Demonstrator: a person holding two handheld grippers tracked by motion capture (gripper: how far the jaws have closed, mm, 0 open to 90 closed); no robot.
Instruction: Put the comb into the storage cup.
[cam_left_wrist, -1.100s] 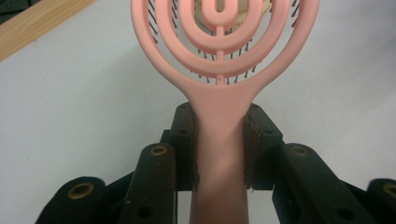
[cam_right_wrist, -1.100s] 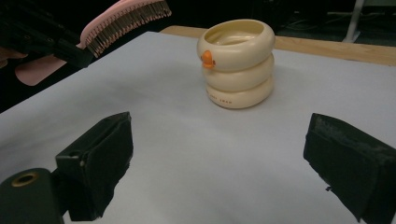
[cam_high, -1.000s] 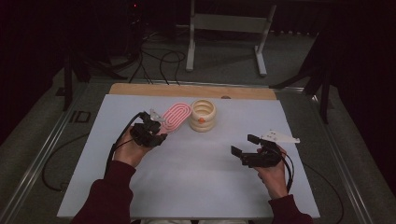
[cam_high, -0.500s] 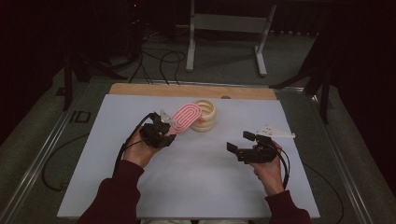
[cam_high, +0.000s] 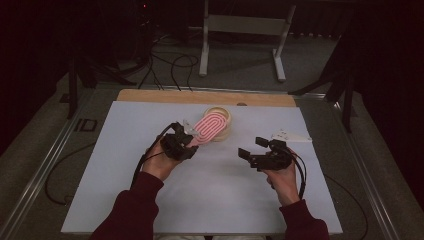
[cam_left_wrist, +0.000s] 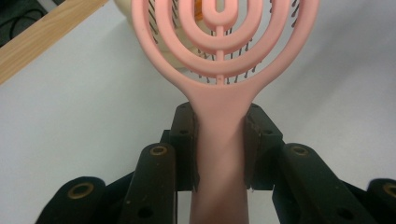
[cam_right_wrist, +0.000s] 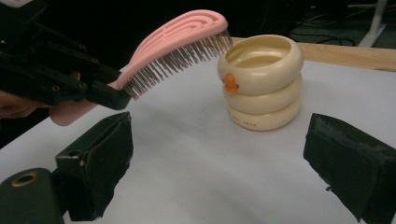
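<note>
Nearest the person, the right gripper (cam_high: 251, 156) hangs low over the white table (cam_high: 215, 200) with its jaws standing wide apart and nothing between them, aimed across toward the cream container (cam_right_wrist: 261, 81). A little farther off, the left gripper (cam_high: 186, 145) has its jaws clamped on the handle of the pink hairbrush (cam_high: 207, 127), one pad on each flat side, as the left gripper view makes plain (cam_left_wrist: 219, 140).

The brush's long axis runs straight out from those jaws, away from the person and to the right, so its oval head reaches over the near rim of the container. The left hand is clearly the nearer one to that container; the right sits well apart from it, off to the side.

From above, brush head and container overlap and I can't judge any gap. The right gripper view settles it: the brush is tilted upward, bristles facing down, its tip hovering just above the rim. That same view shows the container as three stacked rings with a small orange mark. At the far edge lies the wooden board (cam_high: 150, 96).
</note>
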